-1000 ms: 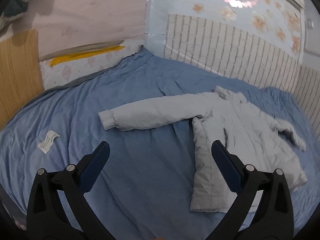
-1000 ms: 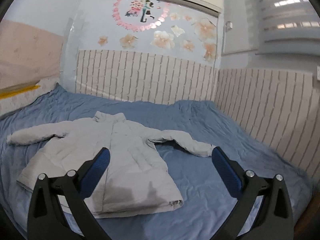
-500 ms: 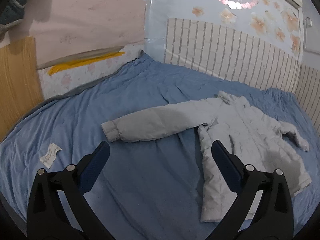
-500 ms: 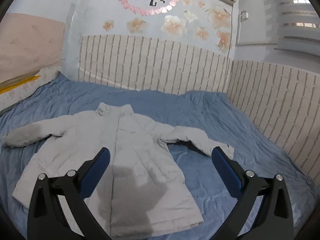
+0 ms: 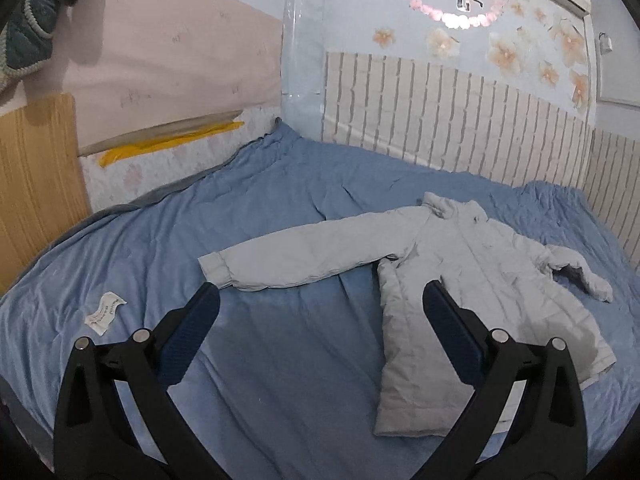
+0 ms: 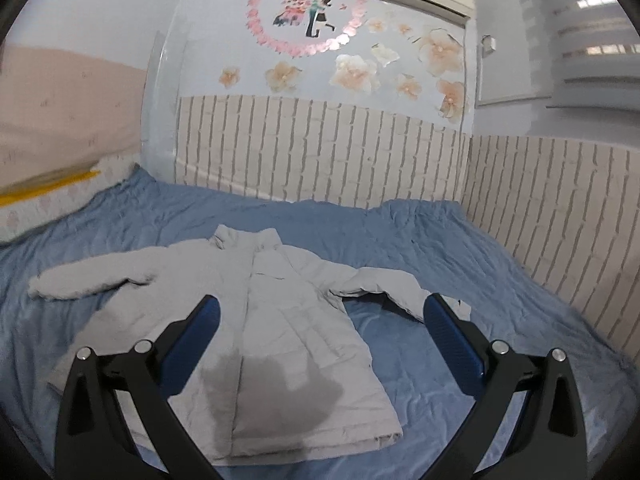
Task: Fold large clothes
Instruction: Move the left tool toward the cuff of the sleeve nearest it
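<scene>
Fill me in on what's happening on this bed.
A person holds two grippers over a light grey jacket that lies flat, front up, sleeves spread, on a blue bedsheet. The left gripper and right gripper are both open and hold nothing. No fold is made yet. A paper tag lies nearby.

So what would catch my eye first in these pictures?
A pale grey jacket lies flat, sleeves spread, on the blue bedsheet. The blue-padded fingers of both tools are wide apart, holding nothing. On the wall behind is a pink heart decal with flower stickers.
</scene>
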